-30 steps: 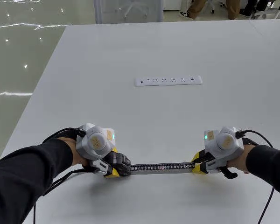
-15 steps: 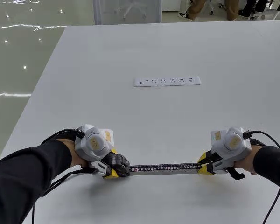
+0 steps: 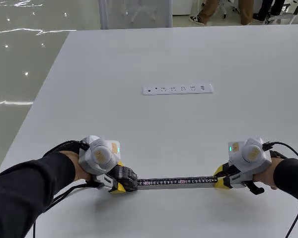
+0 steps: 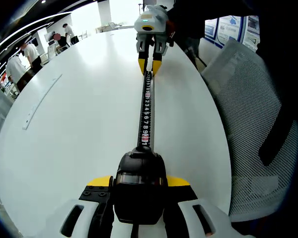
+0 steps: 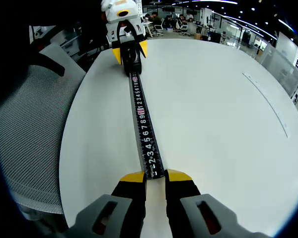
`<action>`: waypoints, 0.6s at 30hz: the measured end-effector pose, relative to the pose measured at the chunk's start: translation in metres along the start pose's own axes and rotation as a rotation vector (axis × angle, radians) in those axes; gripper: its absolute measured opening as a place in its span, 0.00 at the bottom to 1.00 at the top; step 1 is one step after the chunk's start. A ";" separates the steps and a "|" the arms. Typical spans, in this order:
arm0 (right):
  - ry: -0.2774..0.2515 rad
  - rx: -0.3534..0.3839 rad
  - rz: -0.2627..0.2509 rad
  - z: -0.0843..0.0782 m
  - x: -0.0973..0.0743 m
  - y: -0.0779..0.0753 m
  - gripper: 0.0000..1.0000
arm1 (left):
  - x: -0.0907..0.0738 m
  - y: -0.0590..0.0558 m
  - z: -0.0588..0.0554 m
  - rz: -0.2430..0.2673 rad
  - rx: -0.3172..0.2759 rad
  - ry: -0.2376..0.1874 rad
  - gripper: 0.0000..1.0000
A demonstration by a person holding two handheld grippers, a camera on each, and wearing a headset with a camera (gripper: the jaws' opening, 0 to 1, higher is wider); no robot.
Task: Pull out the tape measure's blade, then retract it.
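Observation:
The tape measure's black case [image 3: 124,178] lies near the table's front edge, and my left gripper [image 3: 116,184] is shut on it; in the left gripper view the case [image 4: 139,181] sits between the yellow-tipped jaws. Its numbered blade [image 3: 178,181] runs rightward flat along the table to my right gripper [image 3: 220,179], which is shut on the blade's end. Along the right gripper view the blade [image 5: 144,130] stretches from the pinching jaws away to the case [image 5: 131,55]. The left gripper view shows the blade [image 4: 146,111] reaching the right gripper [image 4: 150,67].
A white power strip [image 3: 178,89] lies in the middle of the white table [image 3: 188,54]. A mesh office chair [image 4: 253,144] stands close by the table's near edge. Black cables trail from both grippers. People's legs stand beyond the far edge.
My right gripper has moved to the right, drawing more blade out of the case. The left gripper has kept hold of the case in about the same place.

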State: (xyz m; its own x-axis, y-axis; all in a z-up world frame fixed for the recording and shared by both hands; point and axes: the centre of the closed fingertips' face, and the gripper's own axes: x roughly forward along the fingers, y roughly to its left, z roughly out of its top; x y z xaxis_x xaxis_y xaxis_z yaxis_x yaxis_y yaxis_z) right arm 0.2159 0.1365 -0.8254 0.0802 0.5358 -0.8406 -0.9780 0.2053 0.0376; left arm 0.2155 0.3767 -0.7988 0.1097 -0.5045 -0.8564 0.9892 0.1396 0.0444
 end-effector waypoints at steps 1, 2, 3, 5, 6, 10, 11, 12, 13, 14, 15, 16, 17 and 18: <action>0.001 0.001 0.001 0.000 0.000 0.000 0.10 | 0.000 0.000 0.000 0.000 0.000 0.000 0.35; 0.002 0.002 0.001 0.000 0.000 0.000 0.10 | 0.000 0.000 0.000 0.000 0.000 0.000 0.35; 0.003 0.001 0.001 0.000 0.000 0.000 0.10 | 0.000 0.000 0.000 0.000 0.000 0.000 0.34; 0.003 0.002 0.001 0.000 0.000 0.000 0.10 | 0.000 0.000 0.000 0.000 0.000 -0.001 0.35; 0.003 0.002 0.001 0.000 0.000 0.000 0.10 | 0.000 0.000 0.000 0.000 0.001 -0.001 0.35; 0.004 0.004 0.002 0.000 0.001 0.000 0.10 | 0.000 0.000 0.000 0.001 0.000 -0.003 0.35; 0.004 0.005 0.002 0.000 0.001 0.000 0.10 | 0.000 0.000 0.000 0.001 0.001 -0.003 0.35; 0.004 0.006 0.002 0.000 0.001 -0.001 0.10 | 0.000 0.000 0.000 0.001 0.000 -0.004 0.35; 0.005 0.005 0.002 0.000 0.001 -0.001 0.10 | 0.000 0.000 0.001 0.001 0.000 -0.004 0.35; 0.006 0.005 0.003 0.000 0.001 -0.001 0.10 | 0.000 0.000 0.001 0.001 0.000 -0.004 0.35; 0.006 0.005 0.003 0.000 0.001 -0.001 0.10 | 0.000 0.000 0.001 0.001 0.000 -0.004 0.35; 0.006 0.008 0.003 0.000 0.001 -0.001 0.11 | 0.000 0.000 0.001 0.001 0.000 -0.005 0.35; 0.006 0.008 0.003 0.000 0.001 -0.001 0.11 | 0.000 0.000 0.001 0.002 0.001 -0.005 0.35; 0.007 0.008 0.004 0.000 0.001 -0.001 0.11 | 0.000 0.000 0.001 0.004 0.006 -0.004 0.35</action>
State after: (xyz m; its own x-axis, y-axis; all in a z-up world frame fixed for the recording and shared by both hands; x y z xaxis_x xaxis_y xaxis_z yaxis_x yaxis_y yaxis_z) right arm 0.2165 0.1368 -0.8262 0.0749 0.5312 -0.8439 -0.9767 0.2097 0.0453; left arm 0.2157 0.3761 -0.7985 0.1144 -0.5078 -0.8539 0.9893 0.1368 0.0512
